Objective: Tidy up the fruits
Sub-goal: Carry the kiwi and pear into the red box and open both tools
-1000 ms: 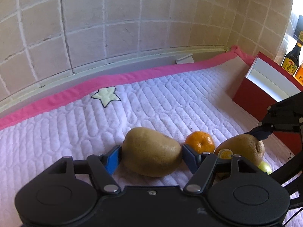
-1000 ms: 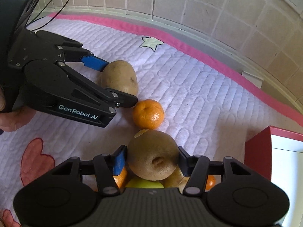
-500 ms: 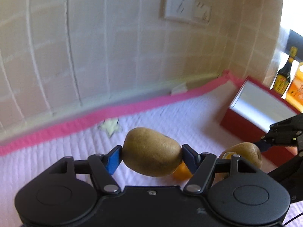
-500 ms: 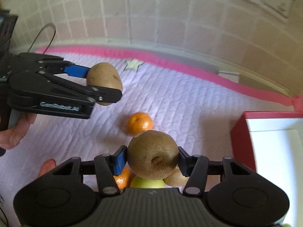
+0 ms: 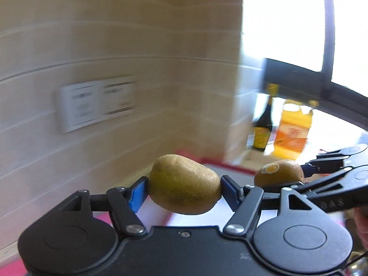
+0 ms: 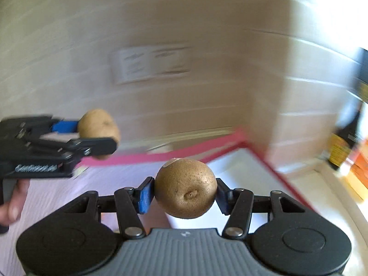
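Observation:
My left gripper [image 5: 182, 187] is shut on a brown kiwi [image 5: 184, 185] and holds it in the air near the tiled wall. It also shows at the left of the right wrist view [image 6: 99, 135] with its kiwi [image 6: 97, 124]. My right gripper [image 6: 184, 194] is shut on a second brown kiwi [image 6: 185, 188] with a small sticker, held above the edge of a red box with a white inside [image 6: 248, 172]. That gripper and kiwi [image 5: 278, 172] show at the right of the left wrist view. Both views are blurred.
A white quilted mat with a pink border [image 6: 76, 195] lies below. A wall socket plate [image 5: 96, 103] is on the tiled wall. A dark sauce bottle [image 5: 263, 126] and an orange carton [image 5: 292, 131] stand by the window at the right.
Both grippers have lifted their kiwis up off the mat and swung right toward the red box. The oranges and other fruit on the mat have dropped out of view.

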Action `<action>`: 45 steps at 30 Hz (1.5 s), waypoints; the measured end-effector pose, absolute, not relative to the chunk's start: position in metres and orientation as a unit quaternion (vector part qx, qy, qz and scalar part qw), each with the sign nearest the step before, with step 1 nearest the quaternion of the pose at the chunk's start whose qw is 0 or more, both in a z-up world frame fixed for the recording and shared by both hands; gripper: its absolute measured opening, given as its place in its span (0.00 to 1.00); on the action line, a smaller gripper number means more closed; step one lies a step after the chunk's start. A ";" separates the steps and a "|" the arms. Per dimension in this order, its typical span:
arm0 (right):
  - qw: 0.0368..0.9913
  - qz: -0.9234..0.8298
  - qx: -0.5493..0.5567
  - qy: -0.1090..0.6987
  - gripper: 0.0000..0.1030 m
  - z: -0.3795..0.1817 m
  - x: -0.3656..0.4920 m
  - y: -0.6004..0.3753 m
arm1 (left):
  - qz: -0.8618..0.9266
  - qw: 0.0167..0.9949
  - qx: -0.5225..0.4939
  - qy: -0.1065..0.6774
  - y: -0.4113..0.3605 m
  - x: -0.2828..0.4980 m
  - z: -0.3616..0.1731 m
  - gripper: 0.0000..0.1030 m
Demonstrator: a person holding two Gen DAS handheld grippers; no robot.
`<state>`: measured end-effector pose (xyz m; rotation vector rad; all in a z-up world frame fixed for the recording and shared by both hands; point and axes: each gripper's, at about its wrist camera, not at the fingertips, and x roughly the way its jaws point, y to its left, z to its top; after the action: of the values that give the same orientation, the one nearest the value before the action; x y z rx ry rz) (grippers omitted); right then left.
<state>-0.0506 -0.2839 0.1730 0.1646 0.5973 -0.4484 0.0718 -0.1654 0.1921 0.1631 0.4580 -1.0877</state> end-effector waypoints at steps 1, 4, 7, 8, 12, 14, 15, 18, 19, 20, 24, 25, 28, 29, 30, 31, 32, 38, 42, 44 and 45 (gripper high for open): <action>0.921 -0.242 0.091 0.290 0.55 0.172 -0.059 -0.296 | -0.525 0.819 0.079 0.219 -0.182 0.072 0.191 0.79; 0.896 -0.306 0.131 0.293 0.55 0.165 -0.082 -0.334 | -0.556 0.792 0.087 0.238 -0.219 0.071 0.181 0.79; 0.875 -0.338 0.176 0.300 0.55 0.148 -0.102 -0.361 | -0.587 0.757 0.093 0.270 -0.250 0.066 0.163 0.79; 0.869 -0.339 0.192 0.304 0.55 0.141 -0.106 -0.368 | -0.596 0.746 0.098 0.282 -0.259 0.064 0.156 0.79; 0.855 -0.318 0.266 0.312 0.55 0.118 -0.122 -0.386 | -0.608 0.721 0.118 0.311 -0.283 0.053 0.127 0.79; 0.849 -0.320 0.276 0.318 0.55 0.109 -0.125 -0.386 | -0.606 0.717 0.123 0.322 -0.289 0.049 0.119 0.79; 0.847 -0.323 0.275 0.320 0.55 0.107 -0.125 -0.385 | -0.607 0.715 0.124 0.325 -0.291 0.048 0.117 0.79; 0.845 -0.327 0.280 0.318 0.55 0.104 -0.125 -0.386 | -0.607 0.712 0.128 0.328 -0.289 0.046 0.115 0.79; 0.844 -0.329 0.281 0.317 0.55 0.105 -0.125 -0.385 | -0.608 0.711 0.130 0.328 -0.290 0.046 0.115 0.79; 0.844 -0.332 0.279 0.316 0.55 0.106 -0.126 -0.385 | -0.609 0.710 0.131 0.329 -0.292 0.046 0.116 0.79; 0.840 -0.340 0.279 0.317 0.55 0.107 -0.122 -0.386 | -0.611 0.702 0.119 0.347 -0.295 0.048 0.116 0.79; 0.840 -0.337 0.286 0.315 0.55 0.107 -0.122 -0.388 | -0.611 0.702 0.117 0.347 -0.295 0.048 0.116 0.79; 0.836 -0.349 0.275 0.321 0.56 0.107 -0.121 -0.387 | -0.610 0.706 0.123 0.338 -0.296 0.044 0.115 0.78; 0.834 -0.353 0.267 0.329 0.57 0.105 -0.118 -0.387 | -0.612 0.708 0.115 0.334 -0.294 0.044 0.116 0.75; 0.831 -0.353 0.261 0.340 0.58 0.103 -0.116 -0.386 | -0.612 0.708 0.104 0.336 -0.293 0.044 0.116 0.78; 0.828 -0.354 0.259 0.350 0.58 0.102 -0.114 -0.386 | -0.610 0.707 0.096 0.344 -0.291 0.046 0.116 0.81; 0.826 -0.356 0.260 0.351 0.58 0.102 -0.115 -0.386 | -0.608 0.707 0.093 0.348 -0.290 0.048 0.116 0.81; 0.844 -0.367 0.237 0.311 0.58 0.138 -0.127 -0.372 | -0.594 0.732 0.046 0.332 -0.239 0.066 0.147 0.81; 0.875 -0.331 0.220 0.275 0.60 0.170 -0.128 -0.353 | -0.570 0.768 0.034 0.290 -0.179 0.081 0.182 0.81; 0.891 -0.303 0.216 0.260 0.60 0.183 -0.124 -0.341 | -0.550 0.789 0.027 0.272 -0.148 0.089 0.198 0.81; 0.897 -0.290 0.214 0.255 0.60 0.188 -0.120 -0.335 | -0.541 0.799 0.024 0.262 -0.135 0.092 0.205 0.81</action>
<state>-0.1197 -0.3346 0.1880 0.4433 0.5289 -0.6010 0.0921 -0.1346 0.2053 0.0522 0.5617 -1.1604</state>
